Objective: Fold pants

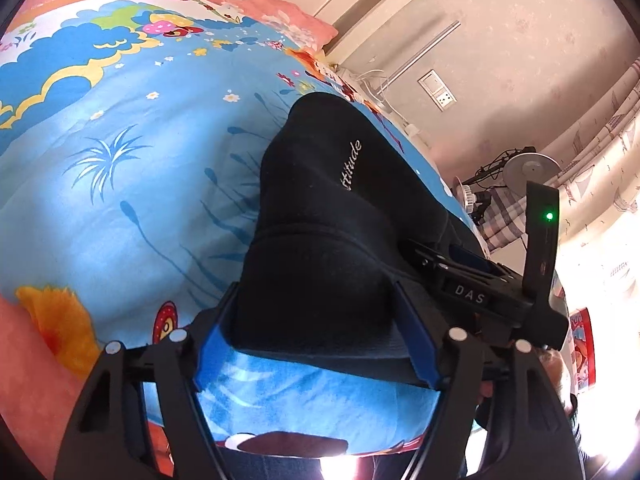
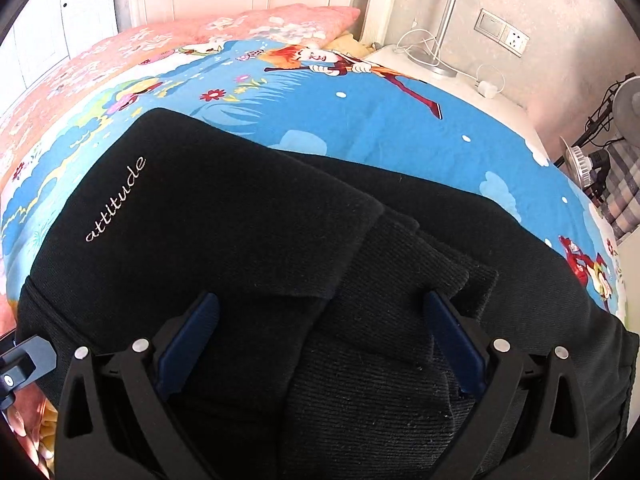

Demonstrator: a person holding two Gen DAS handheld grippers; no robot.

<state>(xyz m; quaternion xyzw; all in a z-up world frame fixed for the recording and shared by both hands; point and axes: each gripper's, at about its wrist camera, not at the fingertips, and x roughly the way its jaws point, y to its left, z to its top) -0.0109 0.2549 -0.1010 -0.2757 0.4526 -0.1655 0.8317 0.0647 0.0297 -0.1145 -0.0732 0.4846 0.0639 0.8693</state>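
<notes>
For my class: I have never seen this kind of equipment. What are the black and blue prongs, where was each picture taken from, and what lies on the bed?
No robot here: a person holds a two-fingered claw in each hand, each carrying a wide-angle camera looking along its fingers. One picture comes from the left claw, the other from the right claw. Black pants, stitched with "attitude", lie partly folded on a blue cartoon bedspread, with a pink pillow behind. Both claws are open, fingers spread beside the cloth, gripping nothing. In the left view, the other claw shows at the right.
</notes>
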